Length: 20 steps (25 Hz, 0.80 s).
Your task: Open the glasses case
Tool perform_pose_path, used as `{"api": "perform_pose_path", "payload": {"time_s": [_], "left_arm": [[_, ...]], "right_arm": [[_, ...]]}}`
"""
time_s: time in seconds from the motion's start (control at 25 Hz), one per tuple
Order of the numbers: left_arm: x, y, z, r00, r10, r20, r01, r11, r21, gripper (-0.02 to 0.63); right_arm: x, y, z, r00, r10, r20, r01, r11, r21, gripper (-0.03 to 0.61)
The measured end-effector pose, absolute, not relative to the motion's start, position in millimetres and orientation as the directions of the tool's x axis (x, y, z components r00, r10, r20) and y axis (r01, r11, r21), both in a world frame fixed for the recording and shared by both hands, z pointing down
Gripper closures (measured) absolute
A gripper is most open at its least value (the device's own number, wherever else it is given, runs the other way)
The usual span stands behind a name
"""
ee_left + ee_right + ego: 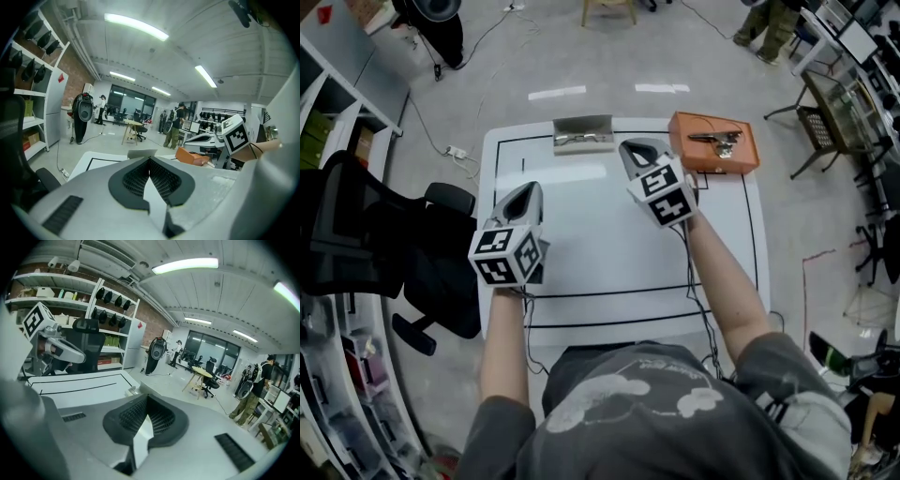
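The grey glasses case (pixel 583 132) lies at the far edge of the white table (pixel 609 272), its lid raised and a pair of glasses showing inside. My right gripper (pixel 635 147) hovers just right of the case, apart from it, jaws shut on nothing. My left gripper (pixel 528 187) is nearer me and to the left, well short of the case, also shut and empty. In the left gripper view the closed pads of the left gripper (pixel 150 159) point toward the case (pixel 140 153). The right gripper view shows the right gripper (pixel 146 397) with its pads together.
An orange box (pixel 712 142) with a metal tool (pixel 717 141) on top sits at the table's far right corner. A black office chair (pixel 384 244) stands left of the table, beside shelves. Cables run across the floor. A person (pixel 769 23) stands far off.
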State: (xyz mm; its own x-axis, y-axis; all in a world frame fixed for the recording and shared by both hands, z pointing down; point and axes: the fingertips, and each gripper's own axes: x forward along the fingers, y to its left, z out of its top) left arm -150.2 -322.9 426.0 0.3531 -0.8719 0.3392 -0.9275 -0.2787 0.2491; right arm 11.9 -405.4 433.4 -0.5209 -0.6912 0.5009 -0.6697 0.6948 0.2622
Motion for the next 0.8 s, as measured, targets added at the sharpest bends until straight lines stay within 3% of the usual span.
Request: {"api": "perform_pose_path", "payload": {"time_s": [0.8], "left_arm": [[-79.0, -171.3, 410.0, 0.365, -0.877, 0.313, -0.925, -0.302, 0.232, 0.611]], "right_arm": [[83.6, -239.3, 399.9, -0.535, -0.724, 0.436, -0.683, 0.674, 0.28, 0.58]]}}
